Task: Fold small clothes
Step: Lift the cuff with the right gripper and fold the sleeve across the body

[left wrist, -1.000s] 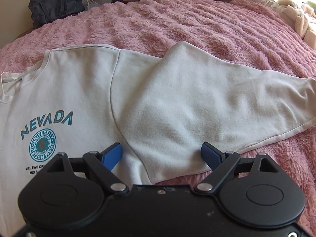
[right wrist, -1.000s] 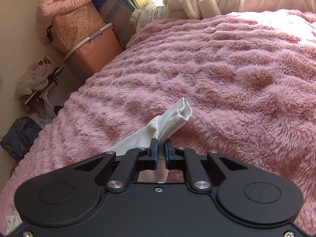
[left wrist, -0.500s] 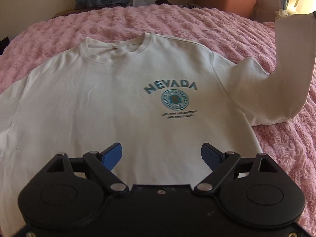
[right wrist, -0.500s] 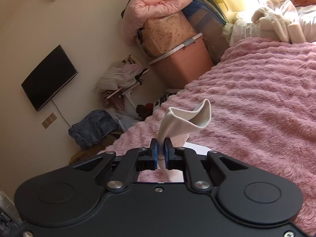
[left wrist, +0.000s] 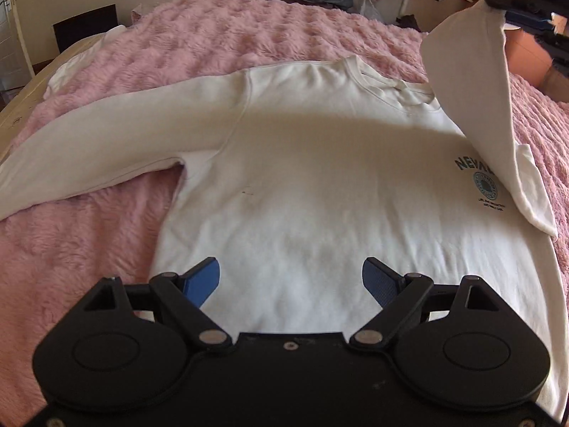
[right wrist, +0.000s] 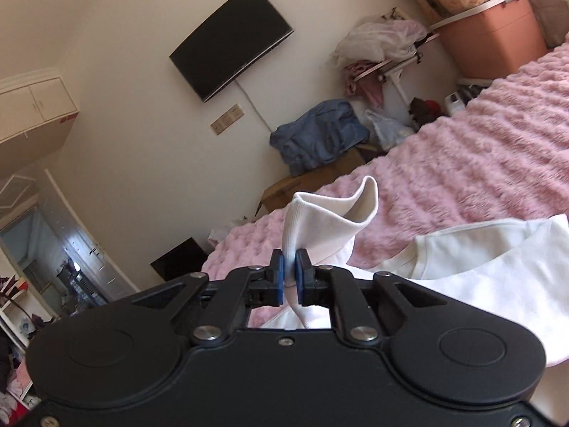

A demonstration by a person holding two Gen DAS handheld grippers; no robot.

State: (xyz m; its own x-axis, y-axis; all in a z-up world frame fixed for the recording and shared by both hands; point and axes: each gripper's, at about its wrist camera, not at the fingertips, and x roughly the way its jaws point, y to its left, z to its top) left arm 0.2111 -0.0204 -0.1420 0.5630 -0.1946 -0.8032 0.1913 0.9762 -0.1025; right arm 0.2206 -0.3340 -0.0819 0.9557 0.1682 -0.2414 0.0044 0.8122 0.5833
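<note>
A white long-sleeved sweatshirt (left wrist: 313,185) with a teal NEVADA print (left wrist: 474,167) lies face up on the pink fluffy blanket (left wrist: 71,249). Its one sleeve (left wrist: 89,149) stretches flat to the left. My left gripper (left wrist: 290,281) is open and empty, just above the shirt's lower body. My right gripper (right wrist: 290,277) is shut on the cuff (right wrist: 330,210) of the other sleeve (left wrist: 476,82), held raised above the shirt's right side and draping over the print. The right gripper also shows in the left wrist view's top right corner (left wrist: 526,3).
The bed's wooden edge (left wrist: 21,99) runs along the left. Beyond the bed stand a pink storage bin (right wrist: 494,35), a rack with clothes (right wrist: 384,53), a heap of blue garments (right wrist: 320,135) on a cardboard box, and a wall television (right wrist: 231,41).
My right gripper has lifted the sleeve cuff off the blanket and carried it up and over the shirt. My left gripper has swung left across the shirt, staying open.
</note>
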